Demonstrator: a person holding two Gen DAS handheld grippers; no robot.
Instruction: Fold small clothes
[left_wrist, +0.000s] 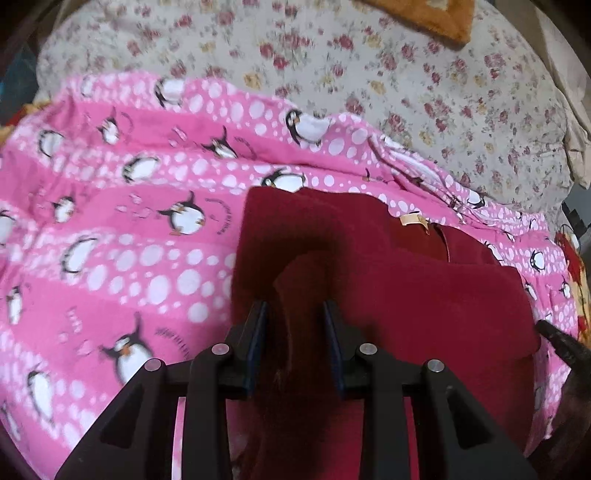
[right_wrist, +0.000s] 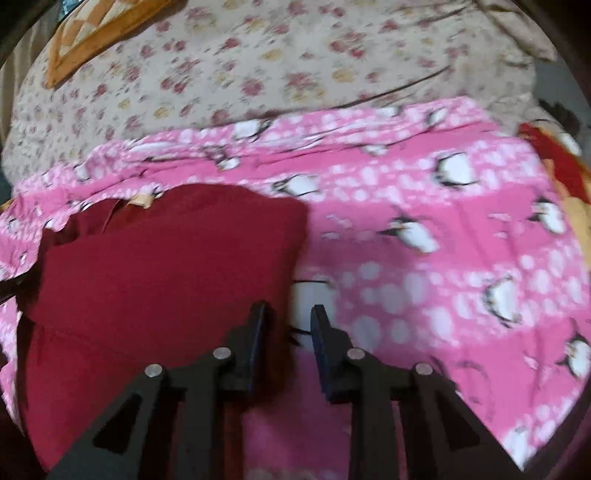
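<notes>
A fold of the red garment is pinched in the left tongs over the pink blanket; the right tongs, parted and empty beside it, are judged next to need a hem grip.

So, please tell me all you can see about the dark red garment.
The dark red garment is soft, plain cloth, partly folded, lying on the pink penguin blanket. A pale label shows at its far edge, near the neck opening. A raised fold of it stands between the left gripper fingers. The right gripper is at its right edge, with no cloth seen between its fingers.
</notes>
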